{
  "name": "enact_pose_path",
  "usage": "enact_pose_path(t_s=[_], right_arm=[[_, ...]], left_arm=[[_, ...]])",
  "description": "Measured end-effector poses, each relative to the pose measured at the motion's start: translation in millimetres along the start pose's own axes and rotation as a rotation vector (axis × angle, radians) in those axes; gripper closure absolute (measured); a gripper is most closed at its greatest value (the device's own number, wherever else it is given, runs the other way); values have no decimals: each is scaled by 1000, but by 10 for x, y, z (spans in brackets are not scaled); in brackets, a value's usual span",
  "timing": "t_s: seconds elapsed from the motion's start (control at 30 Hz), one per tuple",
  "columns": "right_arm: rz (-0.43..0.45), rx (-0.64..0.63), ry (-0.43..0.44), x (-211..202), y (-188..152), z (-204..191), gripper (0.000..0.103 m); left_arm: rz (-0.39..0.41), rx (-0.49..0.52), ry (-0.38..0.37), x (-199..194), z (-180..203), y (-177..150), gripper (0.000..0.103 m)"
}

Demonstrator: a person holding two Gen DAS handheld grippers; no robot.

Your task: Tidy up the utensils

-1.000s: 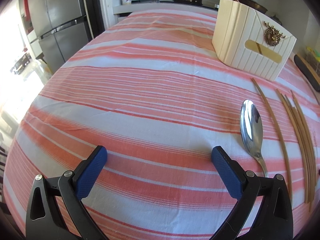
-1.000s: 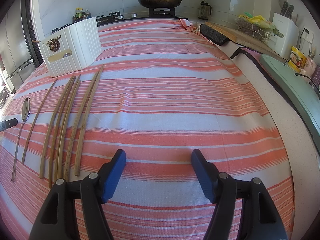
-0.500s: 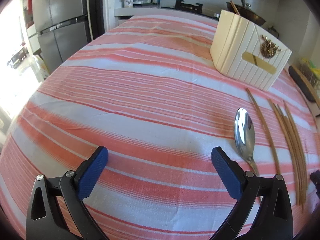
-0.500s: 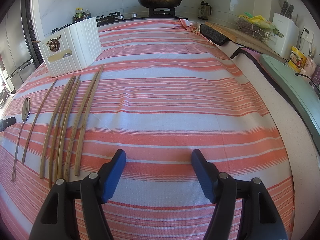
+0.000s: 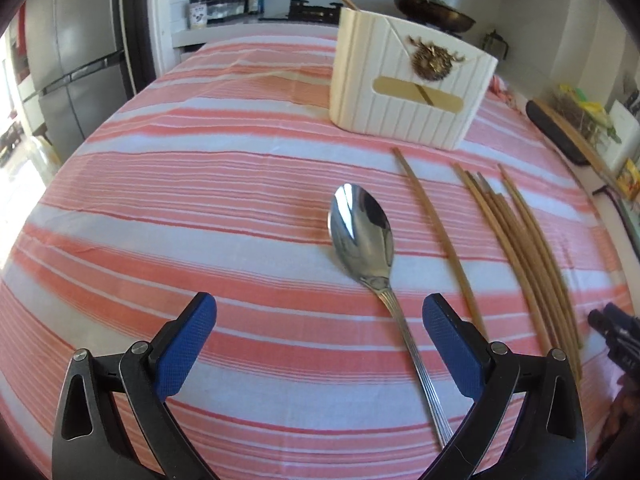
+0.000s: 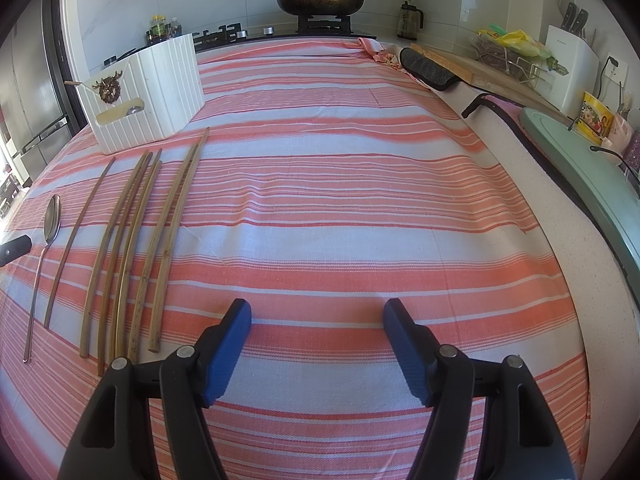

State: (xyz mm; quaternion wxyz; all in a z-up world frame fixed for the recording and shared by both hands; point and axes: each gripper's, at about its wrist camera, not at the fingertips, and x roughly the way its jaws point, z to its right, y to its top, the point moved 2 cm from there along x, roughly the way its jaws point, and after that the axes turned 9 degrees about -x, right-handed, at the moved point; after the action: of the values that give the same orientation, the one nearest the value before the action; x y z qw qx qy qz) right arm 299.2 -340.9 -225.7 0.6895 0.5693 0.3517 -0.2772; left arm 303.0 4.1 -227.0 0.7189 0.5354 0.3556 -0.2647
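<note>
On the striped tablecloth (image 5: 168,216), left wrist view: left gripper (image 5: 320,334), jaws wide apart and holding nothing; spoon (image 5: 362,232), bowl up, its handle running back between the blue pads, nearer the right-hand one; chopsticks (image 5: 516,236) lying just right of the spoon; white utensil holder (image 5: 404,84) standing beyond. Right wrist view: right gripper (image 6: 316,330), jaws apart over bare cloth; chopsticks (image 6: 136,236) and spoon (image 6: 51,216) off to its left, holder (image 6: 160,84) behind them; frying pan (image 6: 320,0) on the stove.

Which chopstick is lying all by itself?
The single chopstick right beside the spoon. It lies alone, with cloth on both sides, while the other chopsticks lie bunched together farther from the spoon.
</note>
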Motion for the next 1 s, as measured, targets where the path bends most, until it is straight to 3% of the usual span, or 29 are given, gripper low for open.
enact_pose_path(t_s=[0.1, 0.2, 0.4, 0.5, 0.63, 0.77, 1.0], right_arm=[[3, 3, 5, -3, -1, -1, 33], [22, 20, 29, -53, 29, 0, 33], [31, -41, 205, -115, 289, -355, 34], [-2, -121, 235, -9, 398, -579, 64], [-53, -175, 237, 126, 426, -716, 75], [-63, -208, 207, 149, 398, -756, 95], [-61, -106, 92, 21, 221, -533, 97]], left_arm=[[-33, 56, 57, 108, 104, -84, 1], [-31, 59, 66, 100, 77, -83, 1], [-44, 85, 56, 83, 44, -101, 0], [-49, 94, 51, 60, 33, -124, 0], [-54, 102, 45, 41, 20, -145, 0], [-55, 112, 42, 34, 13, -148, 0], [-66, 123, 39, 7, -69, -149, 0]])
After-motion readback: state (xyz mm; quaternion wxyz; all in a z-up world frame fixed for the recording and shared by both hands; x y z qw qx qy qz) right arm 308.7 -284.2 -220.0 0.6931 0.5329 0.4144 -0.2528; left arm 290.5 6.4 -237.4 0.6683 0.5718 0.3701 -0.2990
